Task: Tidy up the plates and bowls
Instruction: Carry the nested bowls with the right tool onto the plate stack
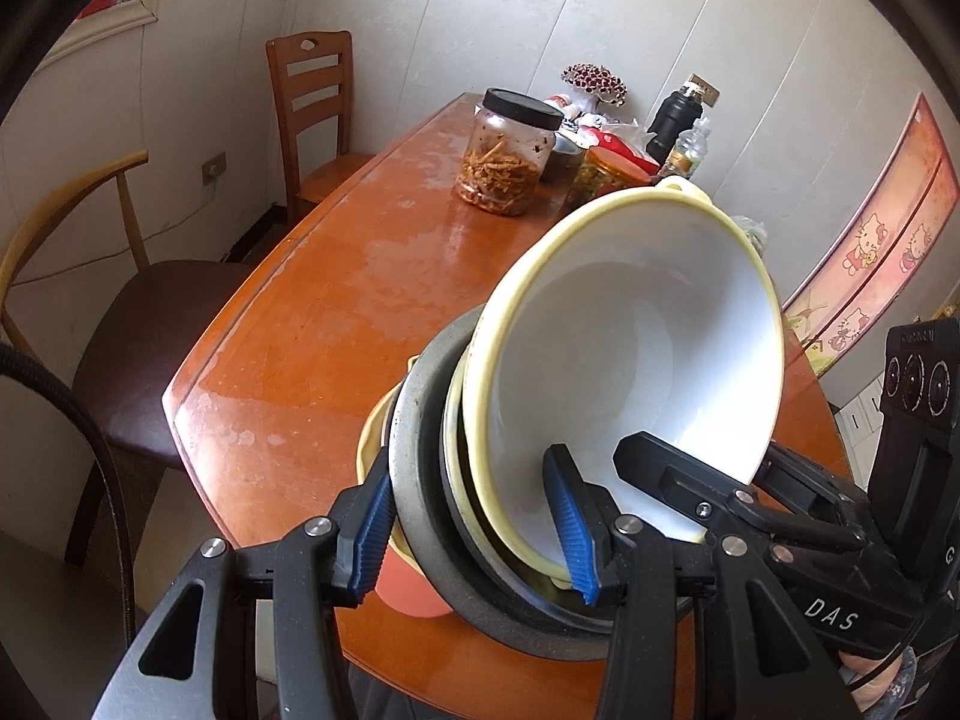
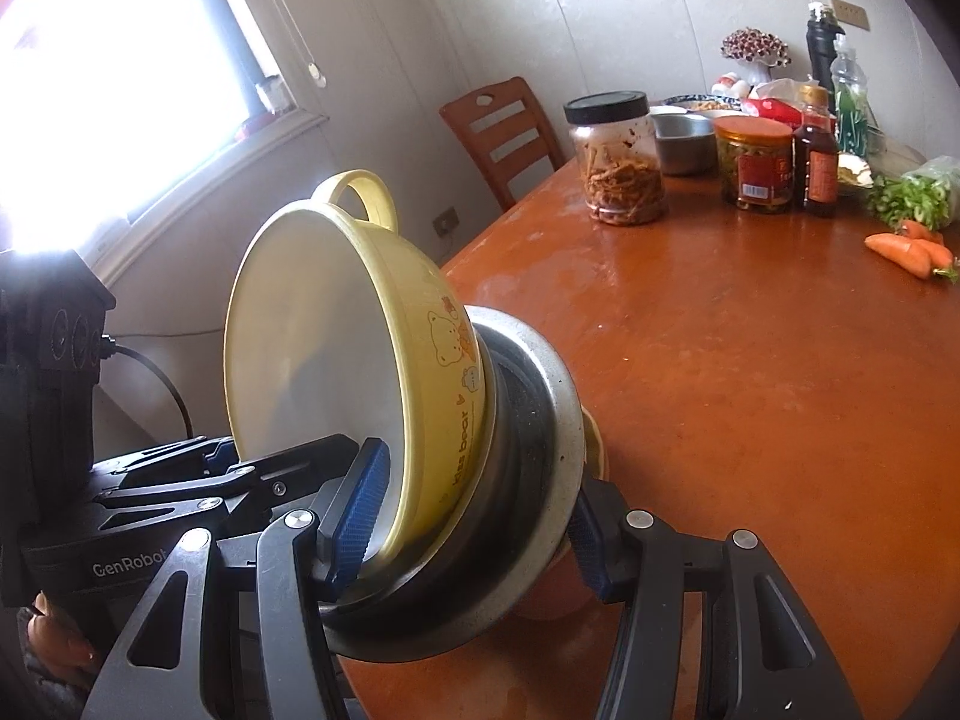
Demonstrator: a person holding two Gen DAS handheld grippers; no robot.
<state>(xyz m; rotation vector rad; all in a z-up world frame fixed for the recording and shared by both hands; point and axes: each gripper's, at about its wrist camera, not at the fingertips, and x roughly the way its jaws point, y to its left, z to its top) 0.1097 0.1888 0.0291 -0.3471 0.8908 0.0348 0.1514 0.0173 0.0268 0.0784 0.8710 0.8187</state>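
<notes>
- Both grippers clamp one tilted stack of dishes from opposite sides, above the near edge of the orange wooden table [image 1: 288, 300]: the left gripper [image 1: 474, 534] and the right gripper [image 2: 474, 534] each have their blue pads pressed on its rims.
- Top of the stack: a yellow handled bowl with a white inside [image 1: 630, 360], nested in a grey metal-rimmed bowl [image 1: 420, 480]; the stack's axis leans away from the grippers.
- Only the right wrist view shows the bear print and the carrots [image 2: 906, 252] on the table.

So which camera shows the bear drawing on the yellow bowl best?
The right wrist view: the yellow bowl turns its outer wall there, with the bear print clear. The left wrist view shows only its white inside and rim.
</notes>
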